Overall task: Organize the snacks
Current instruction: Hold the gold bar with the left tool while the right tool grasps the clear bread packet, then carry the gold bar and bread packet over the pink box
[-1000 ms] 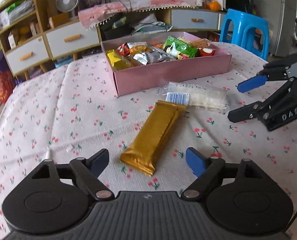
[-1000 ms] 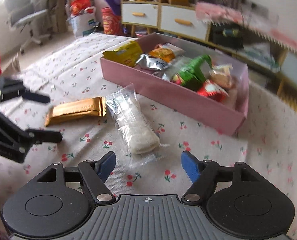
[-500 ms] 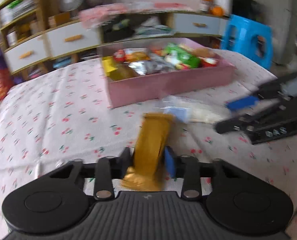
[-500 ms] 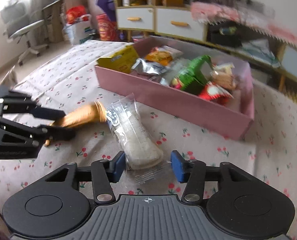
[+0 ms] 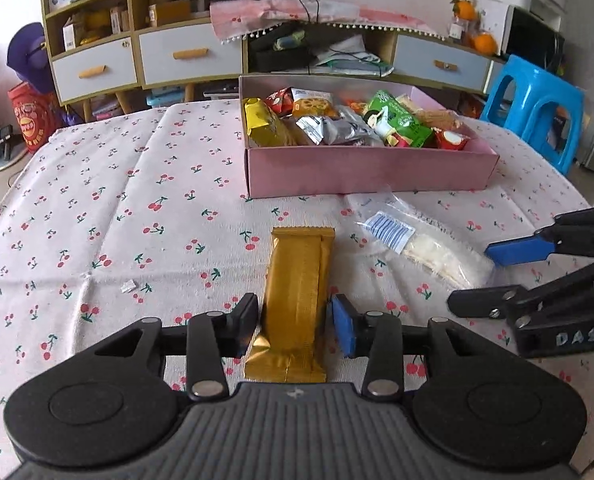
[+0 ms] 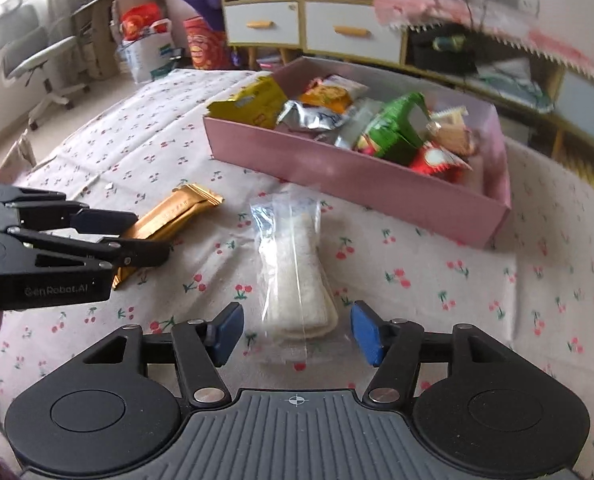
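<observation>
The left gripper (image 5: 295, 322) is clamped on the near end of the gold bar (image 5: 297, 280), which points toward 12 o'clock. Open cherry-print tablecloth (image 5: 117, 216) spreads from 9 to 11 o'clock. The pink box (image 5: 369, 168) of snacks blocks 12 to 1 o'clock. The right gripper (image 6: 293, 332) stands wide around the clear packet (image 6: 297, 280) — pads not touching it — with bare cloth at 3 o'clock.

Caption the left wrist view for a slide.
Left gripper straddles a gold snack bar before the pink snack box.
</observation>
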The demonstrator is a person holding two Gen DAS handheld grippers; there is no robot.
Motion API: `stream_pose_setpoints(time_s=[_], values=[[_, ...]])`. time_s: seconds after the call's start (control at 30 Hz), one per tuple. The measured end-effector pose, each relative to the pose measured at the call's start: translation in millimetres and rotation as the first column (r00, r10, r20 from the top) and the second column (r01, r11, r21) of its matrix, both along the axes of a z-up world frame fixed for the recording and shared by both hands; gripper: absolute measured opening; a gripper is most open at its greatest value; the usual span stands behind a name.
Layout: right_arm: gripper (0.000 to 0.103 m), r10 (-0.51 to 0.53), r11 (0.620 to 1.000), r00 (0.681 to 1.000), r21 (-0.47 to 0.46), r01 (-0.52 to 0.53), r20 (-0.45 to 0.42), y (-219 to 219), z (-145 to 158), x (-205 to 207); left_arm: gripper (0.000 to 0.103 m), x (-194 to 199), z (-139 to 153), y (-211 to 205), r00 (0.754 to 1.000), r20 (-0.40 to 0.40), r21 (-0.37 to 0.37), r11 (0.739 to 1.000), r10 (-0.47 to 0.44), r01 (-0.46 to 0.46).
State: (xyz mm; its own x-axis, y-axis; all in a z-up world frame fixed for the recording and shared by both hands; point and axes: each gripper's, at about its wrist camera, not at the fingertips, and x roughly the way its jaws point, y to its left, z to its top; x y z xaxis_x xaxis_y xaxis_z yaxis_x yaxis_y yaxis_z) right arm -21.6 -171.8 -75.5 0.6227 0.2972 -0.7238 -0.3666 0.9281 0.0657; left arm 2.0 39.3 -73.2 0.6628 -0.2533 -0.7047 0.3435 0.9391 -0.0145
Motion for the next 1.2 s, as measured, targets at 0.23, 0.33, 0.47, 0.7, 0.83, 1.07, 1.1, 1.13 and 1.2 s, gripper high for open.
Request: stream_pose_setpoints(time_s=[0.23,0.33,0.47,0.7,0.83,1.07,1.1,1.13,1.2], values=[[0.06,-0.015,1.0,1.0,0.012,0.014,0.025,5.6,-3.1,11.3,0.039,7.2,-2.4,-4.1,1.0,0.019,0.004,1.0,-0.001,0.001],[0.059,-0.025,0.999,0.999,0.02,0.025,0.026,5.3,-3.5,15.1,0.039,8.0,-3.1,-6.5,1.0,0.025,0.012,1.0,-0.003,0.002],[0.053,-0.029,0.999,0.999,0.022,0.029,0.028,5.2,-3.4,16.9,0.036,9.4,-2.9,-9.4,1.0,0.025,0.02,1.0,-0.004,0.003],[0.031,-0.034,0.998,0.999,0.052,0.034,0.012,-0.6,-0.6,17.6,0.026,7.6,-1.7,-16.2,0.999,0.026,0.044,0.999,-0.027,0.026],[0.029,-0.043,0.996,0.999,0.077,0.044,-0.015,-3.9,2.1,19.0,0.026,9.0,-0.1,-15.2,1.0,0.004,0.017,1.0,-0.019,0.019],[0.029,-0.039,0.991,0.999,0.129,0.042,-0.025,-7.7,11.3,15.1,0.026,8.6,4.7,-15.0,1.0,-0.005,-0.005,1.0,-0.015,0.015],[0.029,-0.041,0.99,0.999,0.134,0.044,-0.023,-8.5,12.9,14.2,0.026,8.2,5.7,-14.7,1.0,-0.003,-0.006,1.0,-0.016,0.016],[0.029,-0.044,0.989,0.999,0.139,0.046,-0.022,-9.5,14.4,13.3,0.026,7.8,6.8,-14.3,1.0,-0.001,-0.007,1.0,-0.016,0.016],[0.029,-0.052,0.987,0.998,0.154,0.056,-0.024,-12.8,17.1,12.4,0.026,7.3,8.9,-12.8,1.0,0.004,-0.009,1.0,-0.014,0.015]])
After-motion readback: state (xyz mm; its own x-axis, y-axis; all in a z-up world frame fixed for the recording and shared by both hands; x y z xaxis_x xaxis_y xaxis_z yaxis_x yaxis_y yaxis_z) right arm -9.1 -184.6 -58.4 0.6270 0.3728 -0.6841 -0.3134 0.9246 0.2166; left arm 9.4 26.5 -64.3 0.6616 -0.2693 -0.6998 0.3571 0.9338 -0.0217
